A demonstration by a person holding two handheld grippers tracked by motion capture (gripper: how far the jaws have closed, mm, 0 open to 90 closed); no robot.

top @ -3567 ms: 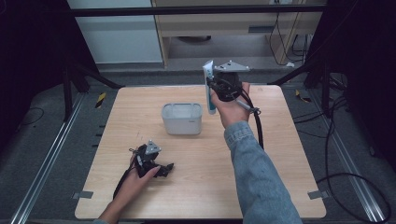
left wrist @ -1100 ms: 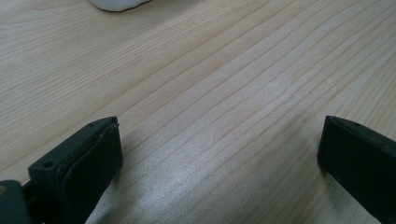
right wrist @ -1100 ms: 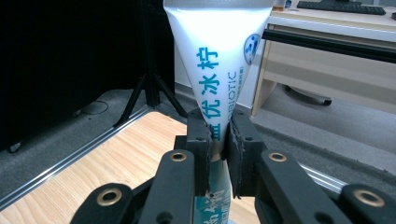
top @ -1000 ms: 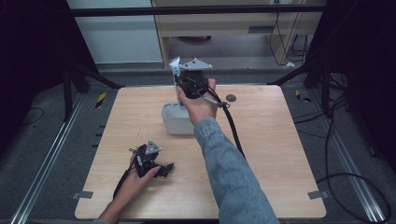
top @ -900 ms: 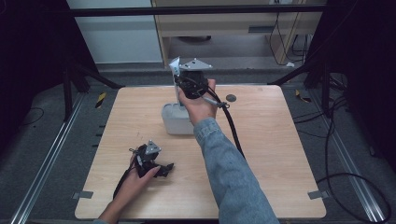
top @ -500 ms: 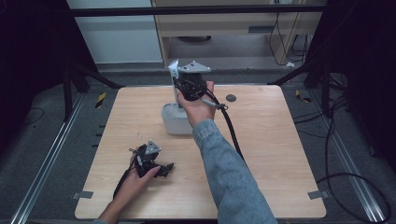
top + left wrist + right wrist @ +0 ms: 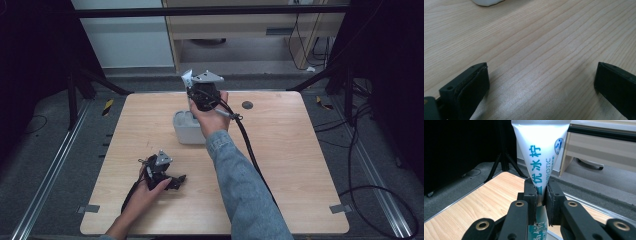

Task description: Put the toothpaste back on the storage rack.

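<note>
From above, the right gripper (image 7: 192, 87) hangs over a white container (image 7: 186, 129) at the far middle of the wooden table (image 7: 300, 165), while the left gripper (image 7: 167, 177) rests near the left front. Along the left gripper (image 7: 541, 82), the jaws stand wide apart over bare wood. Along the right gripper (image 7: 541, 195), the pads clamp a white tube (image 7: 541, 147) with blue lettering, held upright.
</note>
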